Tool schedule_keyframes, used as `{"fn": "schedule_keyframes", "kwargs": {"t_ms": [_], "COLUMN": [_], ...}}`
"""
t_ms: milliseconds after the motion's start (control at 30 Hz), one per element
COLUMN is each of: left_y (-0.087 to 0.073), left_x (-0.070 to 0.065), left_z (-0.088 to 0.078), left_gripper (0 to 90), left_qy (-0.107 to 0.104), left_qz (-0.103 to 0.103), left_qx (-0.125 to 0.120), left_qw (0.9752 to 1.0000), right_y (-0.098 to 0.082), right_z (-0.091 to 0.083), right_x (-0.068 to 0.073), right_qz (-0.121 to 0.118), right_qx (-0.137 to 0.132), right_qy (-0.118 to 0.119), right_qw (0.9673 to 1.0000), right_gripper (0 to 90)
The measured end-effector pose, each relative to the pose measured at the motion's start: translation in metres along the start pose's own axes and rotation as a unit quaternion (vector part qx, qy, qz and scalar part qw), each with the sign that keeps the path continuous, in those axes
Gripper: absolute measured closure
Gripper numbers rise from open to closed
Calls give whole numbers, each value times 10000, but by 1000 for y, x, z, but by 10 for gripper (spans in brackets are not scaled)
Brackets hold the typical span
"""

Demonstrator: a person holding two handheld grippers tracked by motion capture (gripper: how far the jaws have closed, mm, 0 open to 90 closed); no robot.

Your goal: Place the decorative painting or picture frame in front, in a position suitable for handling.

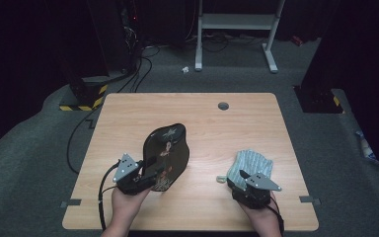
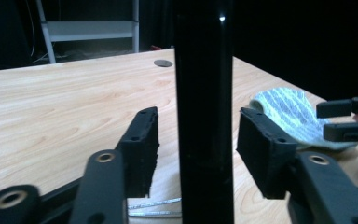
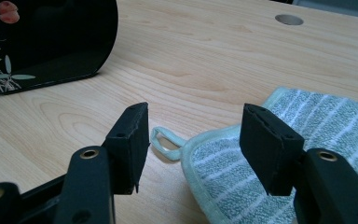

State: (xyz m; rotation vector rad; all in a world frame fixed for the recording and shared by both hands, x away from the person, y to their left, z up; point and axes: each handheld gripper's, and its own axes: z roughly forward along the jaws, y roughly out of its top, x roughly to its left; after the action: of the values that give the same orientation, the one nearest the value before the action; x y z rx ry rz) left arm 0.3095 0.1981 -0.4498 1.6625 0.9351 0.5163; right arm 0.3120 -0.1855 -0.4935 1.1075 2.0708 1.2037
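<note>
Upright black tray (image 1: 167,154) between open jaws

Bare table (image 1: 128,118) beyond black tray (image 1: 170,148) and striped cloth (image 1: 251,163).

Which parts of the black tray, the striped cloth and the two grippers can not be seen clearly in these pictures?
- Black tray: the left gripper view shows it edge-on, so its painted face is hidden.
- Left gripper: its jaws are hidden behind the tray in the high view.
- Striped cloth: the right gripper covers its near part in the high view.
</note>
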Motion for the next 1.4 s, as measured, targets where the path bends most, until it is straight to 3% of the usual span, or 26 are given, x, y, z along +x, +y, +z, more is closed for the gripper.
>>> {"fn": "schedule_keyframes", "kwargs": {"t_ms": [100,200,333,467,567,700,867,1000,1100,1267,1400], "left_y": [-7,-14,-25,-37,-48,-60,-68,-74,-80,-80,-80], "left_x": [1,-5,-11,-8,-5,-6,-6,-3,-2,-2,1], "left_z": [-5,-10,-12,-7,-4,2,7,9,12,16,16], "left_gripper": [442,408,387,376,385,408,398,405,401,395,395], "left_qy": [37,265,131,-74,-133,-23,-26,-11,-35,-15,-23], "left_qz": [2,287,400,124,55,219,247,205,141,-32,-182], "left_qx": [-2,38,283,483,631,862,1015,1121,1215,1328,1341], "left_qw": [10000,9992,9987,9987,9979,9960,9945,9935,9925,9911,9908], "right_y": [0,-1,-1,-2,-3,-5,-5,-5,-8,-11,-10], "right_z": [1,1,3,4,5,7,7,7,6,5,13], "right_x": [0,1,3,4,3,3,3,-2,-8,-23,-20], "right_qz": [-10,-42,-63,-90,-126,-102,-97,-173,-427,-139,-105], "right_qx": [11,34,67,93,134,204,212,289,334,396,500], "right_qy": [1,-4,-1,-19,-2,7,23,-150,-443,-572,-444], "right_qw": [10000,10000,10000,9999,9998,9997,9997,9993,9975,9975,9977], "right_gripper": [428,427,425,423,423,418,408,409,416,439,470]}}
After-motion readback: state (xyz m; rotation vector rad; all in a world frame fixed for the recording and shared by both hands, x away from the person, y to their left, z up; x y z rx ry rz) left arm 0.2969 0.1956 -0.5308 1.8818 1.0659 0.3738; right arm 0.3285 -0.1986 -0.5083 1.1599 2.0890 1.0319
